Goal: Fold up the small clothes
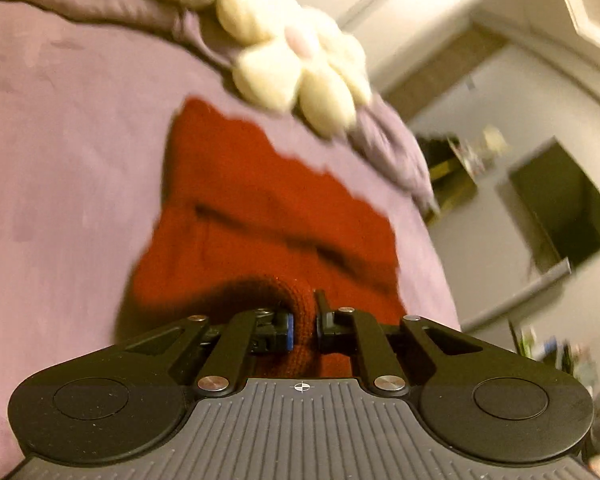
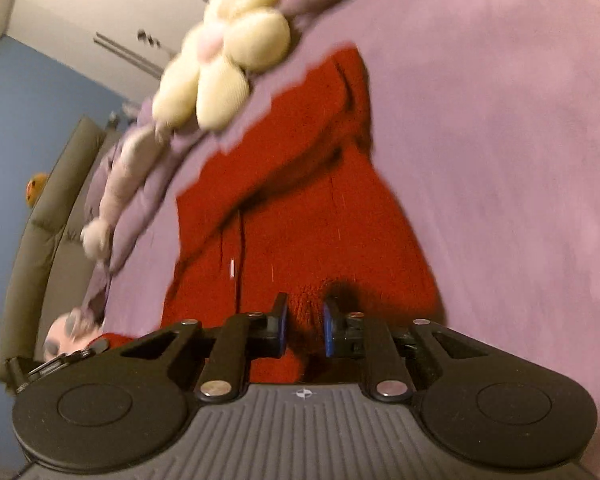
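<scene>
Red knitted garment point(image 1: 268, 216) lies on the purple bed cover point(image 1: 60, 140), its long axis running straight ahead of both tongs. Left tongs point(image 1: 304, 320) are clamped on a pinch of the near edge. Right tongs point(image 2: 305, 328) likewise grip red knit. Both point downward at a slant. A cream plush flower point(image 1: 296, 68) sits beyond the far end.
</scene>
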Tool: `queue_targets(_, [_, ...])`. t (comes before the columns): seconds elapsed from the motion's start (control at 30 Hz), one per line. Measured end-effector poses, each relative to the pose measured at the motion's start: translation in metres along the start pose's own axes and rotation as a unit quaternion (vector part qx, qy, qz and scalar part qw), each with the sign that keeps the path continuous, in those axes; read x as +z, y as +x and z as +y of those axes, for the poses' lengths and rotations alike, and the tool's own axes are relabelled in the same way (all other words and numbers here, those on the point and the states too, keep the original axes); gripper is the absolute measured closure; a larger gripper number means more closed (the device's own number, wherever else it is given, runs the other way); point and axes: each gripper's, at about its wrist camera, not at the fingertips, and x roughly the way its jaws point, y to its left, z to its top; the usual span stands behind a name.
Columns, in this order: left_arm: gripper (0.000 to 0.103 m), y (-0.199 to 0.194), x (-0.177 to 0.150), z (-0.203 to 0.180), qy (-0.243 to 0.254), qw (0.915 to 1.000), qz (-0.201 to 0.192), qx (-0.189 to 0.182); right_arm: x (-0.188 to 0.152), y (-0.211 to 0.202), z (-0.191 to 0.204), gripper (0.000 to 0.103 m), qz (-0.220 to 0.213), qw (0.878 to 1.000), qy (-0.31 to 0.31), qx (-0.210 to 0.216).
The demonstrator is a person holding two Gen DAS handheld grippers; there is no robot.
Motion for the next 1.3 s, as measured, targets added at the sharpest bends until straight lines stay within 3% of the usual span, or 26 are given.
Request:
queue_targets(0.07, [0.092,0.019,0.017,0.013,-0.046,0.9986,-0.022,0.011,0.02,0.015,0.006,0.087,-0.024,1.0,0.006,-0.014])
queue_targets(0.2, [0.09,0.053,0.034,0.032,-0.079,0.9896,-0.06,0.104,0.049,0.04,0.013,0.084,-0.086,0.994,0.002,-0.065])
queue_targets(0.3, [0.075,0.056,0.035,0.043,-0.066,0.9845,-0.09,0.135,0.06,0.047,0.008,0.061,-0.134,0.986,0.005,-0.1])
queue_targets(0.33, [0.063,0.052,0.034,0.046,-0.053,0.9838,-0.098,0.14,0.06,0.048,0.007,0.057,-0.145,0.983,-0.013,-0.108])
queue_targets(0.4, [0.049,0.049,0.031,0.053,-0.014,0.9839,-0.106,0.143,0.058,0.052,0.004,0.051,-0.142,0.981,-0.054,-0.123])
queue_targets(0.47, [0.036,0.055,0.028,0.06,0.018,0.9879,-0.076,0.134,0.055,0.058,0.0,0.044,-0.122,0.98,-0.098,-0.119])
queue_targets(0.53, [0.031,0.064,0.025,0.064,0.035,0.9886,-0.047,0.139,0.052,0.068,-0.002,0.033,-0.107,0.977,-0.128,-0.134])
queue_targets(0.7, [0.016,0.094,0.026,0.064,0.053,0.9905,-0.011,0.127,0.055,0.099,-0.007,0.029,-0.065,0.977,-0.146,-0.139])
queue_targets(0.8, [0.024,0.112,0.031,0.064,0.049,0.9907,-0.002,0.127,0.055,0.108,-0.011,0.033,-0.056,0.981,-0.13,-0.132])
queue_targets(0.83, [0.039,0.114,0.031,0.062,0.053,0.9897,-0.009,0.132,0.054,0.108,-0.011,0.045,-0.06,0.981,-0.129,-0.131])
queue_targets(0.87, [0.061,0.114,0.032,0.06,0.058,0.9885,-0.016,0.138,0.052,0.108,-0.009,0.053,-0.065,0.981,-0.131,-0.131])
queue_targets(0.9, [0.07,0.114,0.033,0.056,0.064,0.987,-0.023,0.145,0.051,0.108,-0.007,0.066,-0.069,0.979,-0.138,-0.134])
queue_targets(0.93, [0.083,0.113,0.033,0.053,0.071,0.9858,-0.028,0.15,0.05,0.108,-0.005,0.075,-0.072,0.977,-0.147,-0.136])
queue_targets(0.97, [0.089,0.111,0.033,0.05,0.079,0.9847,-0.033,0.152,0.048,0.109,-0.001,0.08,-0.078,0.974,-0.162,-0.14])
queue_targets(1.1, [0.092,0.096,0.035,0.034,0.105,0.9835,-0.052,0.137,0.039,0.106,0.021,0.09,-0.09,0.957,-0.222,-0.162])
queue_targets(1.2, [0.092,0.069,0.042,0.01,0.124,0.9838,-0.081,0.101,0.035,0.087,0.046,0.092,-0.115,0.944,-0.27,-0.152])
queue_targets(1.3, [0.092,0.044,0.056,-0.017,0.157,0.9754,-0.131,0.082,0.035,0.067,0.071,0.092,-0.155,0.926,-0.316,-0.14])
